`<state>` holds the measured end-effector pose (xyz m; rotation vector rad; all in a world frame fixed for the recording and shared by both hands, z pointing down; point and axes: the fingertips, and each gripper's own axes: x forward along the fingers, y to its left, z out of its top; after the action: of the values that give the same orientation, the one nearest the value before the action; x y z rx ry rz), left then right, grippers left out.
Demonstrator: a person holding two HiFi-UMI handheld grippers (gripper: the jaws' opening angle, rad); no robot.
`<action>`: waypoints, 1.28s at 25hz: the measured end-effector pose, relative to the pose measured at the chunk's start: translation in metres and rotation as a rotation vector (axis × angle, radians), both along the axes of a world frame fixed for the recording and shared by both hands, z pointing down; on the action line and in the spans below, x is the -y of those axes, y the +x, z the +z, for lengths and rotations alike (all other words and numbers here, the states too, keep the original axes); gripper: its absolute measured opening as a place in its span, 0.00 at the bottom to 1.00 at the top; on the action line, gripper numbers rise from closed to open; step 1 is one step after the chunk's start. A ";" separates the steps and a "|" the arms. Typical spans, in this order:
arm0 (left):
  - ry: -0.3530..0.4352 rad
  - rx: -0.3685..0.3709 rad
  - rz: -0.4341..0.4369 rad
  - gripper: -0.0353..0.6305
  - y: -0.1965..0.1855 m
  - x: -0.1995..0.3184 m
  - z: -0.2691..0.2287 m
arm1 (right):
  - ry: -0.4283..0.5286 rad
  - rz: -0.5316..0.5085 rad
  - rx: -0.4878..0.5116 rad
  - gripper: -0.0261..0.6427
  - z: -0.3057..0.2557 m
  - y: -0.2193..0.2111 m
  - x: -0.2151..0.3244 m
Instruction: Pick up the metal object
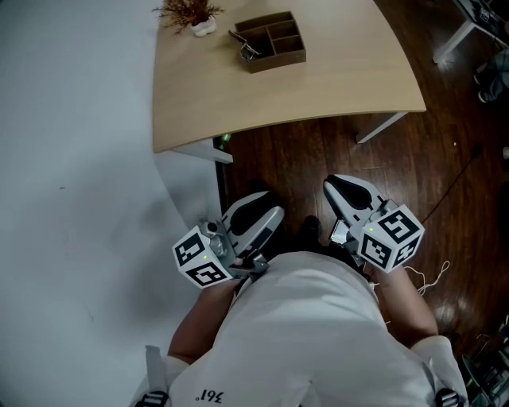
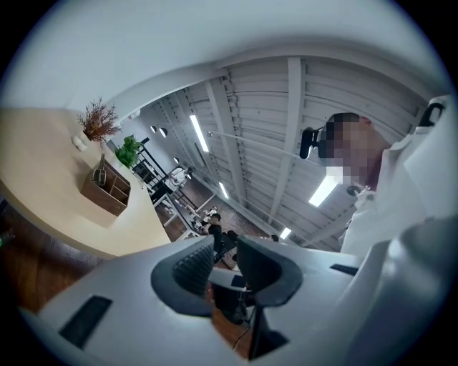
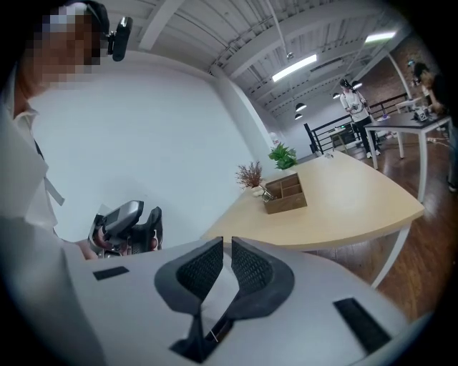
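We find the metal object (image 1: 245, 46) at the left end of the wooden organizer box (image 1: 280, 51), which stands on the light wood table (image 1: 318, 87). It may be a clip or a small whisk, but it is too small for us to tell. A dried plant in a white pot (image 1: 191, 14) stands just left of the box. Only the head view shows both grippers well apart from the box, against the person's white shirt (image 1: 310, 334). The left gripper (image 2: 225, 251) has its jaws almost together with nothing between them. The right gripper (image 3: 227, 250) shows the same thin slit and is also empty.
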<state>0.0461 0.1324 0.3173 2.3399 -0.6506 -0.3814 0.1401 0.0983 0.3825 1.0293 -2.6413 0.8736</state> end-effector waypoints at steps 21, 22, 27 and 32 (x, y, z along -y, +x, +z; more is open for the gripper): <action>-0.033 0.003 0.059 0.17 -0.139 0.165 0.004 | -0.012 0.000 -0.061 0.06 -0.008 -0.148 0.161; -0.030 0.007 0.057 0.16 -0.145 0.170 0.003 | -0.010 -0.003 -0.065 0.06 -0.009 -0.154 0.166; -0.009 0.055 0.057 0.05 -0.172 0.184 0.006 | 0.003 -0.016 -0.077 0.06 -0.013 -0.185 0.185; -0.025 0.060 0.057 0.05 -0.190 0.197 0.009 | 0.016 -0.020 -0.103 0.06 -0.012 -0.204 0.195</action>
<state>-0.1441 -0.0651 0.3260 2.3478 -0.6125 -0.2762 -0.0637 -0.0970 0.3702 1.0215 -2.5727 0.7747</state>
